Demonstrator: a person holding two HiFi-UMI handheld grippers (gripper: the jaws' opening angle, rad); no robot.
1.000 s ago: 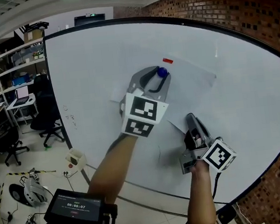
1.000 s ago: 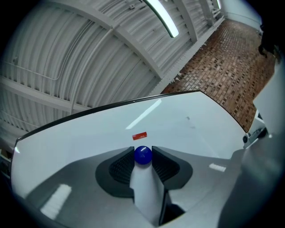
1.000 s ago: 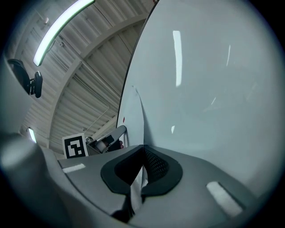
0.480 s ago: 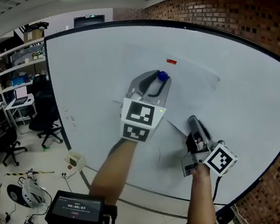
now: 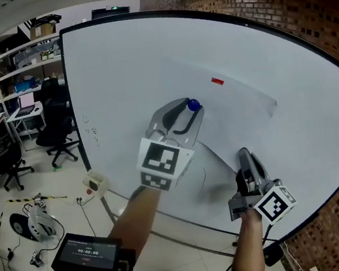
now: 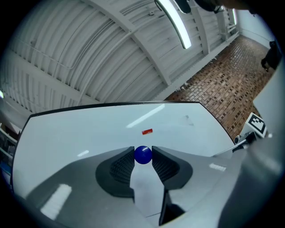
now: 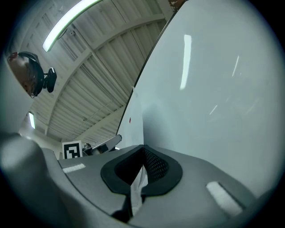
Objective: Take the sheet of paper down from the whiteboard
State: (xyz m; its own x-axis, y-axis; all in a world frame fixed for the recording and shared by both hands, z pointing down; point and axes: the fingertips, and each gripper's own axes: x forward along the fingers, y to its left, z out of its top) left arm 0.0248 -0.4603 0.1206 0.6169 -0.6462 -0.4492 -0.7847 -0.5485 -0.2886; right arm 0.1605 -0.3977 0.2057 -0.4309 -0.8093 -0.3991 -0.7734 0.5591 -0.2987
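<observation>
A white sheet of paper (image 5: 243, 114) hangs on the whiteboard (image 5: 114, 77), pinned near its top by a small red magnet (image 5: 217, 81). My left gripper (image 5: 192, 106) is shut on a round blue magnet (image 5: 194, 105), which sits between its fingertips just below the red magnet (image 6: 147, 131); the left gripper view shows the blue magnet (image 6: 143, 154) pinched in the left gripper (image 6: 143, 153). My right gripper (image 5: 245, 155) is lower right, shut on the paper's lower edge. In the right gripper view the paper (image 7: 137, 116) runs edge-on up from the right gripper (image 7: 143, 149).
A brick wall (image 5: 302, 19) stands right of the board. Office chairs (image 5: 57, 135), desks and shelves (image 5: 10, 71) fill the room at the left. A small holder (image 5: 94, 184) hangs at the board's lower left edge. A screen device (image 5: 89, 256) sits at the bottom.
Both grippers have sunk lower on the board. The left gripper carried the blue magnet down, farther below the red magnet. The right gripper stays shut on the paper's edge.
</observation>
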